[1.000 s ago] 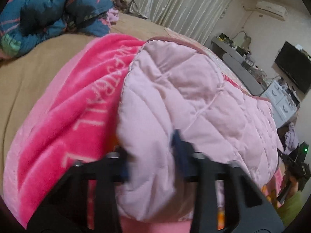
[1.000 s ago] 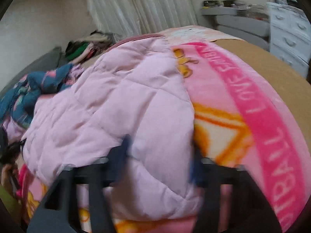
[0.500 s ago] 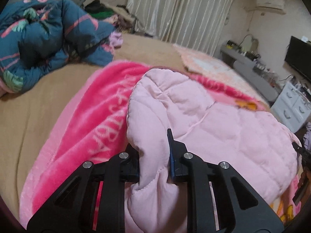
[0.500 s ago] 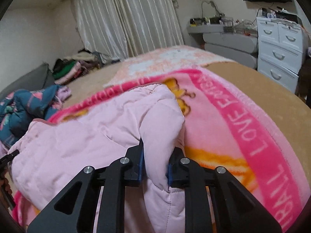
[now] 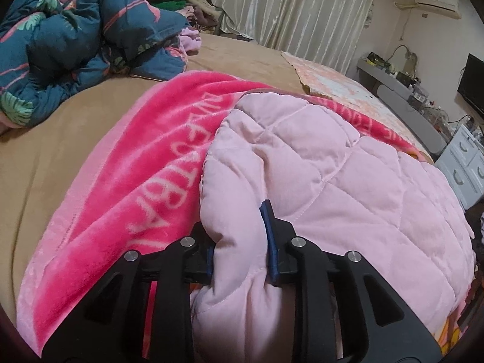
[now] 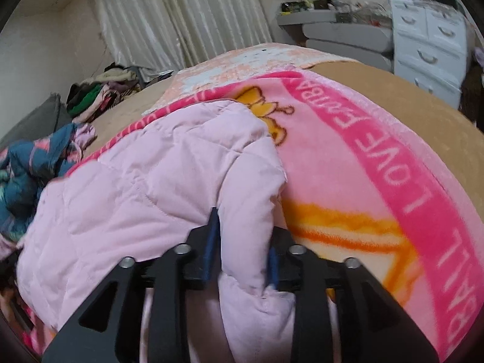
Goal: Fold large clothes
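A pale pink quilted jacket (image 5: 332, 181) lies on a bright pink fleece blanket (image 5: 136, 181) spread over the bed. A puffy fold of its near left edge bulges between the blue pads of my left gripper (image 5: 239, 251). Those jaws are opening, but the pads still press the fold. In the right wrist view the jacket (image 6: 136, 196) has its near right edge between the jaws of my right gripper (image 6: 242, 251). These are also opening, and the fold sits loosely between them. The jacket's underside is hidden.
The blanket (image 6: 378, 166) covers a tan bed sheet (image 5: 60, 136). A crumpled blue floral quilt (image 5: 75, 39) lies at the far left. A pile of clothes (image 6: 99, 90) sits near the curtains. White drawers (image 6: 429, 39) and a grey shelf stand beside the bed.
Both grippers went from standing wide around the jacket's edge to clamping a fold, then widened again. Both views drew back, showing more of the bed.
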Demonstrator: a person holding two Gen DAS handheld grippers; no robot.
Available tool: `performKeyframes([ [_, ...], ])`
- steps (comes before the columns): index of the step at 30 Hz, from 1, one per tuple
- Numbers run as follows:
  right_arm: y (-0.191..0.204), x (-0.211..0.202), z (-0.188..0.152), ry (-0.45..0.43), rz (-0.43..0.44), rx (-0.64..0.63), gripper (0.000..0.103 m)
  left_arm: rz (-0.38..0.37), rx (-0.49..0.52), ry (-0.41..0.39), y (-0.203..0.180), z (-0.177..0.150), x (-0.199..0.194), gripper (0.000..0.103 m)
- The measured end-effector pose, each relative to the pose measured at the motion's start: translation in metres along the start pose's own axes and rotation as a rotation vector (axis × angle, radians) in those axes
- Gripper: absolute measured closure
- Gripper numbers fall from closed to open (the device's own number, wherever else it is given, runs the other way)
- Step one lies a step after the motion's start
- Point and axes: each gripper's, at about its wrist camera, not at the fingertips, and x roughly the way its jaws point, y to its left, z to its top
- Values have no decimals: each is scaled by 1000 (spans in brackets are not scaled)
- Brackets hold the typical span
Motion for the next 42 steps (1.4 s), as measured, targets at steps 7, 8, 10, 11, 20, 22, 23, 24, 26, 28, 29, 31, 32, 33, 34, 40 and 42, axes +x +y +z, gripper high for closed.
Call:
performKeyframes([
  [7,3,-32,-3,-38,39,59,8,34,-34,-14,-1,2,-27,56],
  [8,5,-40,-3,-58,39,58,6,35,-39,-21,-1,1,-32,52],
  [10,8,-51,-3,-92,32,49,4,31,-50,-39,-3,-1,-45,41],
  [11,10,-56,-4,-103,24,42,4,33,-54,-48,-4,-3,-51,38],
  [20,12,-93,-29,-125,2,31,4,54,-45,-57,-12,-24,-91,11],
  [22,10,-97,-41,-119,-4,43,4,55,-49,-58,-12,-30,-96,10],
  [23,8,-98,-46,-107,-5,52,4,52,-57,-57,-11,-33,-98,10],
  [24,7,-98,-51,-88,-2,70,4,50,-64,-53,-10,-36,-100,10],
  [26,5,-98,-59,-70,6,95,4,45,-73,-36,-9,-45,-101,10],
  [28,3,-98,-70,-47,13,134,4,44,-86,-15,-8,-54,-100,10],
  [29,2,-97,-73,-39,16,147,4,31,-112,0,-4,-60,-98,10],
  [31,1,-95,-79,-23,16,179,4,-21,-195,30,6,-71,-95,10],
  [32,1,-94,-82,-17,18,190,4,-39,-233,41,11,-74,-94,10],
  [33,0,-93,-84,-9,22,202,4,-62,-286,52,18,-79,-92,10],
  [34,0,-92,-85,-6,24,210,4,-77,-316,56,22,-81,-90,10],
  [40,2,-83,-84,17,76,238,4,-161,-430,73,29,-85,-73,10],
  [42,3,-72,-85,55,117,263,4,-182,-452,92,28,-86,-64,10],
])
